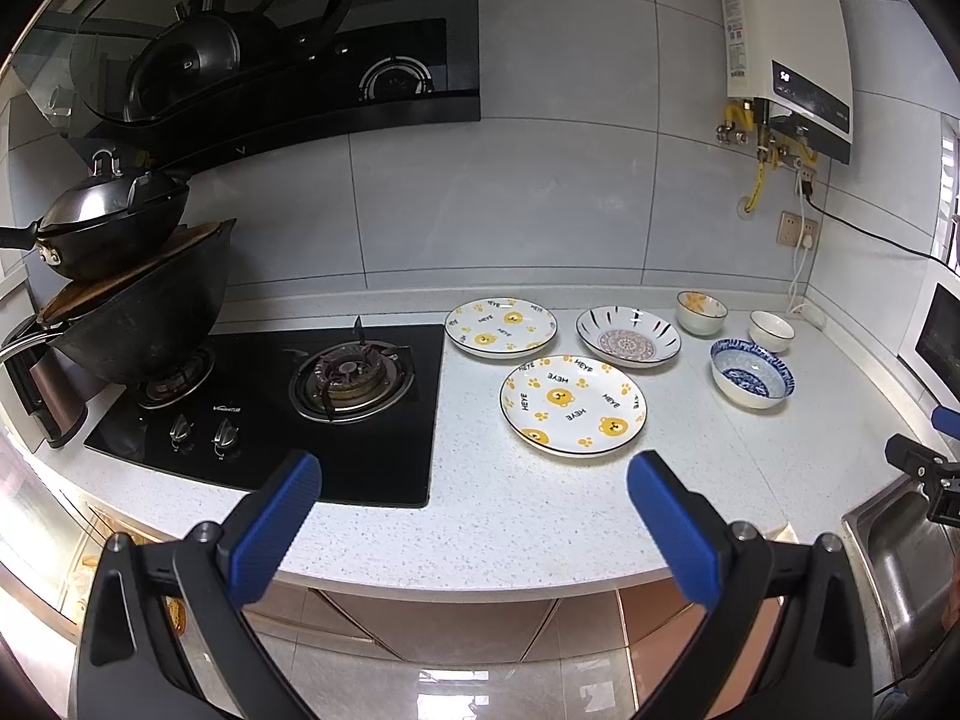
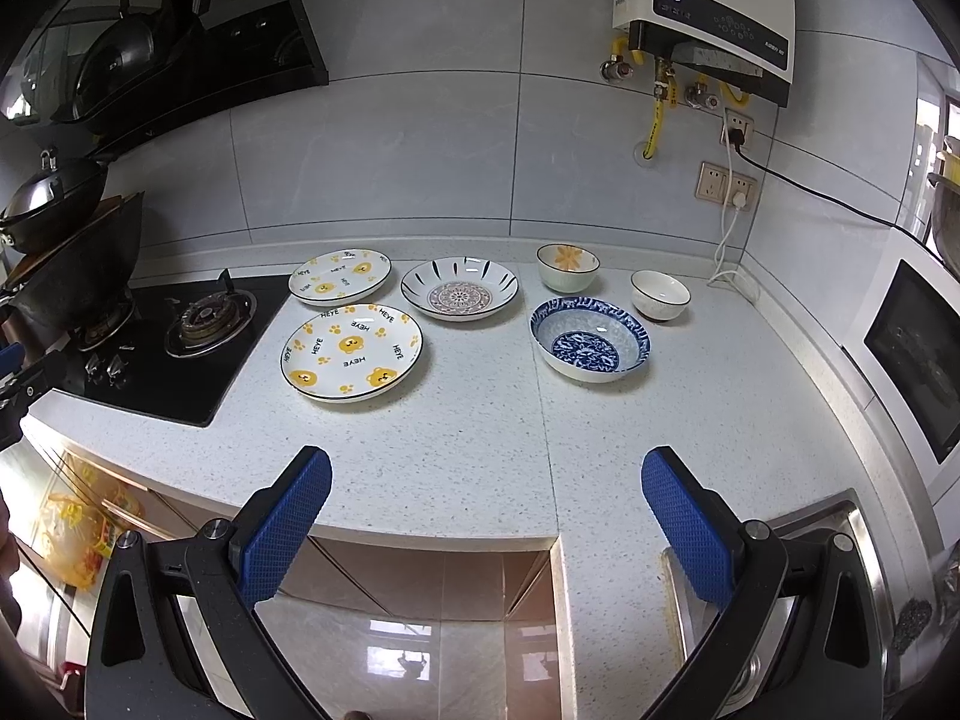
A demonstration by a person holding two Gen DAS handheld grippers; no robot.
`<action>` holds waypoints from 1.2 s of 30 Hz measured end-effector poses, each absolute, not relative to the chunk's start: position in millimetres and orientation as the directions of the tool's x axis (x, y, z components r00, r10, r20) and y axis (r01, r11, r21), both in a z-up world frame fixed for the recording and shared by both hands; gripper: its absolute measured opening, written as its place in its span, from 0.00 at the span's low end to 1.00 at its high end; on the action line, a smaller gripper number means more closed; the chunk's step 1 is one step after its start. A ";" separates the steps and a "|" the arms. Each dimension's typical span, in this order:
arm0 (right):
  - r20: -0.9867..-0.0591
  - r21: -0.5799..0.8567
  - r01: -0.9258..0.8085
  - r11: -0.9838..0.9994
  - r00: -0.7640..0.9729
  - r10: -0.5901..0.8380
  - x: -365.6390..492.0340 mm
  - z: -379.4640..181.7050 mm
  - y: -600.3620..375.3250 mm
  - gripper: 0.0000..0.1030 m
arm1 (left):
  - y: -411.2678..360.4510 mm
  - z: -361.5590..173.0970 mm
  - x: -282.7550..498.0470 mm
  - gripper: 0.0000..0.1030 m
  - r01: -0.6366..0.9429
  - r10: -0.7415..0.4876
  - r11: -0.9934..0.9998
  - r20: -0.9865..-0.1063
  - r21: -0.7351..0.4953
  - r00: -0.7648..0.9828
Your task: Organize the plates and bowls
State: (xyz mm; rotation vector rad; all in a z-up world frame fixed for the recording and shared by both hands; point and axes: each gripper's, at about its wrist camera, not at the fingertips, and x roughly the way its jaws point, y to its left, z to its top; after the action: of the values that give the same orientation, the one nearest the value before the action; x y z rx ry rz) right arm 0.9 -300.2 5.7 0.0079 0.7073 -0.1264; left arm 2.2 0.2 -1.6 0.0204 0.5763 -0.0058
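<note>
On the white speckled counter (image 1: 528,528) (image 2: 480,432) lie two bear-print plates, a near one (image 1: 573,405) (image 2: 351,351) and a far one (image 1: 501,325) (image 2: 339,276), and a mandala-pattern plate (image 1: 628,336) (image 2: 459,288). To their right stand a blue patterned bowl (image 1: 751,376) (image 2: 590,338), a yellow-flower bowl (image 1: 701,312) (image 2: 567,267) and a plain white bowl (image 1: 771,330) (image 2: 660,295). My left gripper (image 1: 474,480) is open and empty, short of the near bear plate. My right gripper (image 2: 486,480) is open and empty, well short of the blue bowl.
A black gas hob (image 1: 282,408) (image 2: 174,336) sits left of the plates, with stacked woks (image 1: 132,300) (image 2: 66,252) on its far burner. A steel sink (image 1: 900,570) (image 2: 780,540) lies at the right. A microwave (image 2: 918,354) stands far right. Cables and sockets (image 2: 729,186) hang behind the bowls.
</note>
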 end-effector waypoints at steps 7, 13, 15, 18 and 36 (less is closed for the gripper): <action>-0.649 -0.032 0.114 0.993 0.753 -0.107 2.3 3.8 -302.8 0.99 | -0.5 -2.4 4.5 1.00 0.008 0.004 1.000 -0.546 0.020 0.838; -0.650 -0.029 0.110 0.994 0.753 -0.102 5.6 2.9 -305.0 0.99 | 1.2 -3.0 5.9 1.00 0.008 0.005 1.000 -0.546 0.021 0.838; -0.650 -0.025 0.108 0.994 0.753 -0.098 6.5 3.1 -305.9 0.99 | 1.3 -3.2 6.4 1.00 0.007 0.004 1.000 -0.544 0.018 0.839; -0.650 -0.023 0.107 0.994 0.754 -0.096 6.9 3.6 -306.9 0.99 | 0.9 -2.8 7.9 1.00 0.006 0.006 1.000 -0.545 0.019 0.839; -0.659 0.012 0.061 0.998 0.751 -0.038 19.4 -2.9 -315.1 0.99 | -8.9 -9.8 17.8 1.00 -0.006 0.008 1.000 -0.574 0.005 0.819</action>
State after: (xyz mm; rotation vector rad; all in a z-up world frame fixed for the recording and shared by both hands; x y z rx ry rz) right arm 19.4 -315.1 -2.9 0.0333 0.7185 -0.0541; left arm 17.8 -8.9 -9.8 0.0032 0.6119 0.0074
